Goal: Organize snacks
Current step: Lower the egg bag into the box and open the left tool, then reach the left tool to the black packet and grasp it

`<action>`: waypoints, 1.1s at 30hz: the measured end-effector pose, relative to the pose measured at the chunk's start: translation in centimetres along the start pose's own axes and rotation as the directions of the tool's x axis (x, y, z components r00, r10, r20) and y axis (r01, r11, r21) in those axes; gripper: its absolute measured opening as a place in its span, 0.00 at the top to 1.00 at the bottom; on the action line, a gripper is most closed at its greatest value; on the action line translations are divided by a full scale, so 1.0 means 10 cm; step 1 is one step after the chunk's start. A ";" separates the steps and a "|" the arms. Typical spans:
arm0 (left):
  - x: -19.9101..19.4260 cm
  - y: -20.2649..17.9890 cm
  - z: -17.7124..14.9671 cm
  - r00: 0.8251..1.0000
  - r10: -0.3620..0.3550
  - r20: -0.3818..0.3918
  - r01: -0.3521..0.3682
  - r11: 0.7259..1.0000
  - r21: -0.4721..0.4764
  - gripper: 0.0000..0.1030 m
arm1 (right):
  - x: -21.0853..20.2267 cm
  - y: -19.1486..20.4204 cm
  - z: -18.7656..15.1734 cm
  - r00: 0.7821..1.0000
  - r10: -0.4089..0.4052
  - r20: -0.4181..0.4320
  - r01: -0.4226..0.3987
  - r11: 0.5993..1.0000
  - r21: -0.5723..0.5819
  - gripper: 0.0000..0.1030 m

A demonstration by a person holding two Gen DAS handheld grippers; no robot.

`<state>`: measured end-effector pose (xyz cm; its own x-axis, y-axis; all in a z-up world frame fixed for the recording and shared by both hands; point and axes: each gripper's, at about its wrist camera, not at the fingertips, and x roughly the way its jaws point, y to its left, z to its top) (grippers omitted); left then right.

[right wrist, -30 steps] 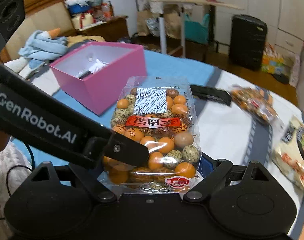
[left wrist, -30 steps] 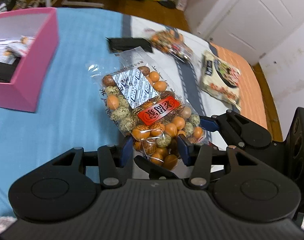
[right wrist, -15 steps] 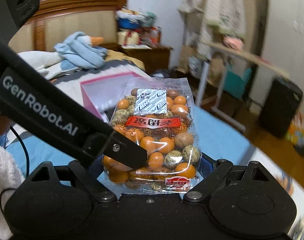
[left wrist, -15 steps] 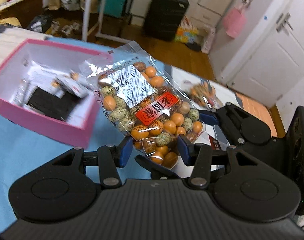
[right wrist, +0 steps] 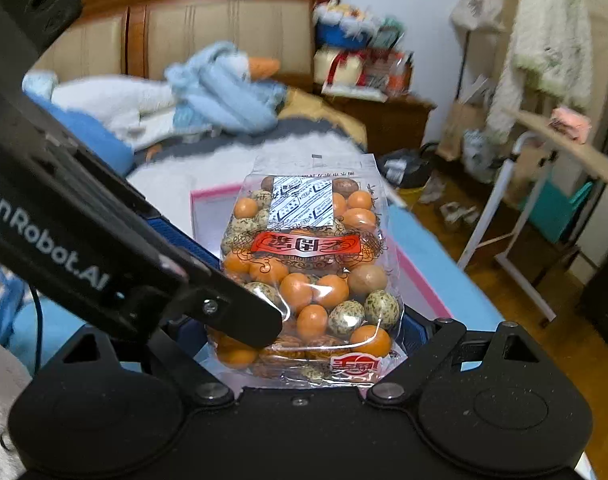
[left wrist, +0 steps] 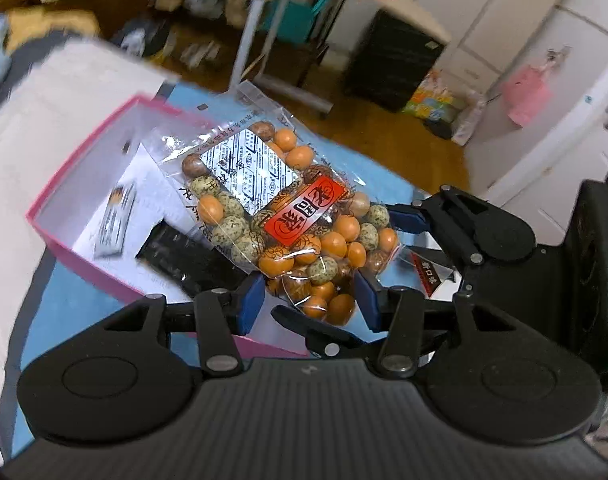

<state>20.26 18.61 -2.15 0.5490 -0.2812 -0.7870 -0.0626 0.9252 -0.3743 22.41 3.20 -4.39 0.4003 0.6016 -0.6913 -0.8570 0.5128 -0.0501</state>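
Above the pink box (left wrist: 83, 188), both claws pinch one clear bag of coated peanuts (left wrist: 287, 216) — the left gripper (left wrist: 310, 300) clenched on its lower end, the right gripper (right wrist: 316, 332) clamped across the same end. Likely light but lumpy and slick-filmed; the loose nuts shift, so gripping the filled bottom seems safest.

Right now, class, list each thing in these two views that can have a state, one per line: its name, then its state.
Snack bag: sealed, full of coated nuts, held in the air over the box.
Left gripper: shut on the bag's lower end.
Right gripper: shut on the same bag.
Pink box: open, no lid visible, already holding a dark packet and a white packet.
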 end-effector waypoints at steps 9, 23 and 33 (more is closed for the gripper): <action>0.43 0.12 0.08 0.993 0.087 -0.085 -0.087 0.996 0.000 0.51 | 0.49 -0.07 -0.08 0.998 0.053 -0.044 -0.051 0.998 0.032 0.09; 0.67 0.35 -0.07 0.982 0.088 -0.166 -0.103 0.991 -0.080 0.44 | 0.76 -0.02 -0.11 0.979 0.106 -0.175 -0.119 0.991 -0.067 0.08; 0.16 0.06 -0.05 0.995 0.102 -0.020 -0.101 0.994 0.037 0.36 | 0.05 0.00 -0.17 0.994 -0.041 -0.105 0.035 0.997 -0.064 0.06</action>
<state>20.68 18.60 -3.85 0.5233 -0.1907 -0.8305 -0.0867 0.9577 -0.2745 22.07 2.45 -5.89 0.3992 0.5122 -0.7604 -0.8617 0.4929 -0.1204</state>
